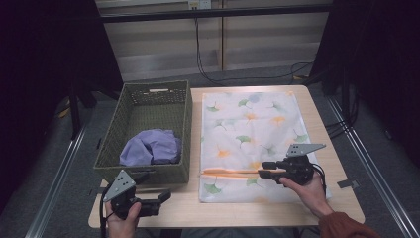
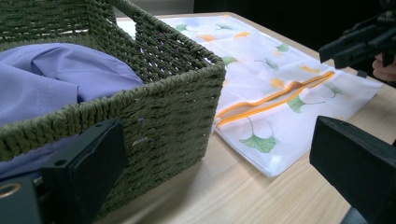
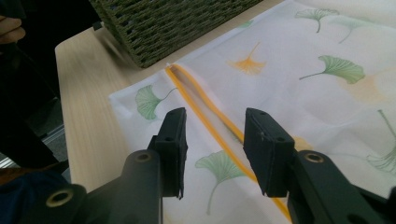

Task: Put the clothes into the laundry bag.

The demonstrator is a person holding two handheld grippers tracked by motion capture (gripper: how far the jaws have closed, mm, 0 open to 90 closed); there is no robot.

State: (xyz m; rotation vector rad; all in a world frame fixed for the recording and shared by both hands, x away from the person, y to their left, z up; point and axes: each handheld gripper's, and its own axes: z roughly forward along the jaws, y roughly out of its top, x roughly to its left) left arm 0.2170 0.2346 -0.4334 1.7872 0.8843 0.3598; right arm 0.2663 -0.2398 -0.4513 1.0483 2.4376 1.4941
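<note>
Over floral bag (image 3: 299,60), right tongs (image 3: 215,140) parted astride orange zipper (image 3: 210,116)

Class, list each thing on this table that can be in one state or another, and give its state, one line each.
Basket: upright, holding cloth.
Purple cloth: crumpled inside the basket.
Leaf-print bag: flat on the table.
Orange zip: partly open.
Left gripper: open, holding nothing.
Right gripper: open, jaws either side of the zip.

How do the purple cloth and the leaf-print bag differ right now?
The purple cloth is crumpled in a heap; the leaf-print bag lies spread flat. The cloth sits inside the woven basket; the bag lies on the table beside it. The cloth is plain purple; the bag is white with green and orange leaves and an orange zipper. Both are soft fabric, and neither is gripped.
</note>
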